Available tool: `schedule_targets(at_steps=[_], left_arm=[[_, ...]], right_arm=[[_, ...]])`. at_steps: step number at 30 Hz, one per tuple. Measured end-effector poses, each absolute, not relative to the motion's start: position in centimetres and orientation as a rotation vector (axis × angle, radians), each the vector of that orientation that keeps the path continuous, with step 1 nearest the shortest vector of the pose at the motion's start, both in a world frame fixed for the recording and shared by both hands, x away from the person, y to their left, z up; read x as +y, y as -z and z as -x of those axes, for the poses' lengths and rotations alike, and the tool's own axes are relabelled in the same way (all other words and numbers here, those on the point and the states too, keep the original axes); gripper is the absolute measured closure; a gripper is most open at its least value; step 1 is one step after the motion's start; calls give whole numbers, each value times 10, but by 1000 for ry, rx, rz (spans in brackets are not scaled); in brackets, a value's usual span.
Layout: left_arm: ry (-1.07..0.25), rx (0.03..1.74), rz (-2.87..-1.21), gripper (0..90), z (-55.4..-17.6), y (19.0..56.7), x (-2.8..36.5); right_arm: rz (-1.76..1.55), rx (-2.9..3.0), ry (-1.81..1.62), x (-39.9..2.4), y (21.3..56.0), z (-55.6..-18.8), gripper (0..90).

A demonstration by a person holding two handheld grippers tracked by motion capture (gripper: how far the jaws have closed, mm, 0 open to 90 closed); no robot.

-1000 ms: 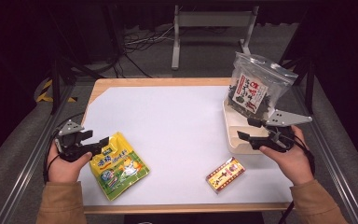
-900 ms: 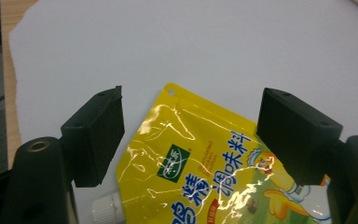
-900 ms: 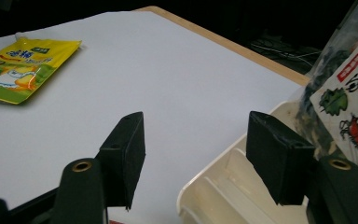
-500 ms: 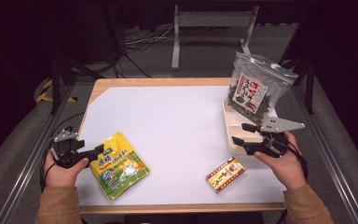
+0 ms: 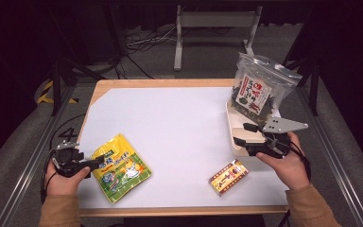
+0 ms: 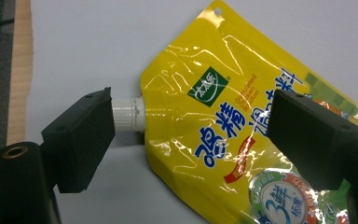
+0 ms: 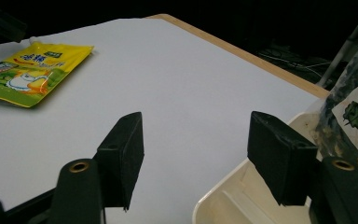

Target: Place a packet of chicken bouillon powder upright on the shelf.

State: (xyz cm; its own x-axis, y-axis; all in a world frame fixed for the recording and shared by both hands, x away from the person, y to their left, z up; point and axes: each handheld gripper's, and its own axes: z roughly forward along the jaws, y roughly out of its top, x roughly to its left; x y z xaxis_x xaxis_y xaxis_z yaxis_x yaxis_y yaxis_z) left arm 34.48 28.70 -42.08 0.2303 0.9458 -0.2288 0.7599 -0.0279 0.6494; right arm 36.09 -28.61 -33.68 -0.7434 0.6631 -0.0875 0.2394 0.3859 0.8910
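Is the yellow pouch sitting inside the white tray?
No, the yellow pouch lies flat on the white table, far from the tray that holds the dark bag.

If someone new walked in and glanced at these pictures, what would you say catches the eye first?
Probably the bright yellow spouted pouch lying flat near the table's front left, with the left gripper, whose jaws have just been opening, open astride its white cap and upper corner. Next, the dark seaweed bag standing in the cream tray at the right edge, where the right gripper hovers open. A small red box lies near the front.
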Motion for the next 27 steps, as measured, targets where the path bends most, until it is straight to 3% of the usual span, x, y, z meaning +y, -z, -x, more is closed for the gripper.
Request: schedule_targets(at_steps=[14,27], left_arm=[[-218,1664,-1872,137,-348,439,284],[-252,1697,-1916,151,-344,439,272]], right_arm=[[-780,2212,-1323,-285,336,-361,356],[-768,2215,-1326,-284,337,-360,346]])
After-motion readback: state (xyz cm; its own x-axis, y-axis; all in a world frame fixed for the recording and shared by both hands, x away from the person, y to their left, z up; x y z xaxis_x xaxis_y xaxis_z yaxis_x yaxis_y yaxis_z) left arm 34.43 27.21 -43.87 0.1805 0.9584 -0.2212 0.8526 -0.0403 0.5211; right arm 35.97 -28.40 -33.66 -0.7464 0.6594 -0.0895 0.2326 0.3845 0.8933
